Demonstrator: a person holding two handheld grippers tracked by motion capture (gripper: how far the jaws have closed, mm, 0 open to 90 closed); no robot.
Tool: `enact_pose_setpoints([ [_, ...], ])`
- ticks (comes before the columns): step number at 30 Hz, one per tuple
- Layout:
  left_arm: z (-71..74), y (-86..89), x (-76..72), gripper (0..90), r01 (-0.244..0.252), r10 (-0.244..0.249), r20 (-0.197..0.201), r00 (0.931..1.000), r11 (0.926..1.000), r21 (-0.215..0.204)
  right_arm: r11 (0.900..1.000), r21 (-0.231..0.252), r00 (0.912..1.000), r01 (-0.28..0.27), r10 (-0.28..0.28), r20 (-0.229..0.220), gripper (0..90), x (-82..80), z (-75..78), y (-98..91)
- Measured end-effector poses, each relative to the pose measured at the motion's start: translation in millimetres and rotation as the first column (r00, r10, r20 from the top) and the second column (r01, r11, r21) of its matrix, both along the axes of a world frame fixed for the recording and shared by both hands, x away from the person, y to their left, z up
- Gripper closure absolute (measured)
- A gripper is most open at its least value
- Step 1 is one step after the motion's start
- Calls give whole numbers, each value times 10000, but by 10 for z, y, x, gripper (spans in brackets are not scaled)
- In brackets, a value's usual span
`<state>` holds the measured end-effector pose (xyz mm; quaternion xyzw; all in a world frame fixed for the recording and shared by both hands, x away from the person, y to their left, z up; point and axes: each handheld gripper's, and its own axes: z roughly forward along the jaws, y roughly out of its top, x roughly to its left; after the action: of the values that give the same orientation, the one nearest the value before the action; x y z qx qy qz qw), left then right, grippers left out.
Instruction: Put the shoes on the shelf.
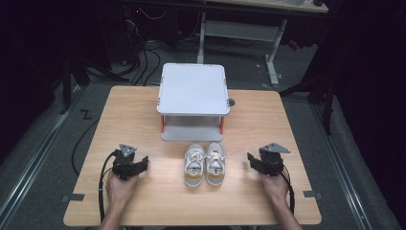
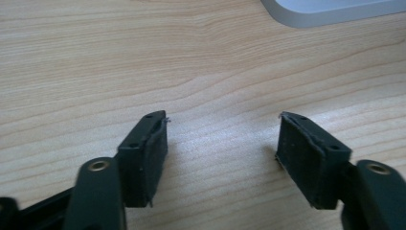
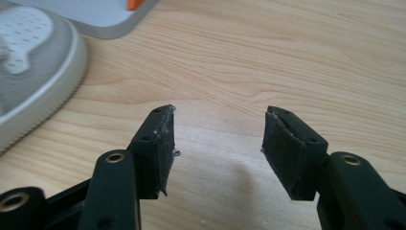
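Sneakers, a white and grey pair with tan heels, stand side by side near the middle of the worktop, toes pointing to 12 o'clock. Just beyond the toes we see a small grey two-level shelf with orange posts; its lower board is close to the shoes.

We hold the left hand-held gripper at 9 o'clock from the pair, well apart from it. In the left gripper view this hand-held gripper has its jaws spread, with only bare wood between the pads, and the edge of the shelf is at the top.

The right hand-held gripper is at 3 o'clock from the pair, near the right shoe but not touching it. In the right gripper view its jaws are also spread over bare wood, and the toe of one sneaker lies at 10 o'clock from them.
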<state>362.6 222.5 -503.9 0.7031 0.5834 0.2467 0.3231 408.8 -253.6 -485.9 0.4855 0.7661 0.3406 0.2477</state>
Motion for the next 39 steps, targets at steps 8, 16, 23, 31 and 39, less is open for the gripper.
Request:
enact_pose_setpoints([
  [8, 185, -150, -107, 396, 542, -527, 444, 9976, 9980, -329, 9985, -420, 9985, 359, -376, -408, 422, 101, -79, -96],
  [16, 441, -509, -266, 377, 1694, -1668, 620, 9840, 9848, -393, 9971, 272, 9960, 709, -693, -565, 380, 121, -153, -214],
  [23, 677, -873, -409, 427, 3014, -2940, 831, 9522, 9485, -979, 9979, 107, 9964, 646, -639, -559, 367, 113, -154, -192],
  [31, 779, -1293, -428, 465, 3825, -3834, 125, 9235, 9180, -1044, 9984, 96, 9971, 550, -544, -538, 370, 99, -155, -195],
  [39, 752, -1593, -300, 493, 3753, -3925, -974, 9146, 9135, -1571, 9984, 93, 9970, 566, -560, -542, 377, 87, -154, -198],
])
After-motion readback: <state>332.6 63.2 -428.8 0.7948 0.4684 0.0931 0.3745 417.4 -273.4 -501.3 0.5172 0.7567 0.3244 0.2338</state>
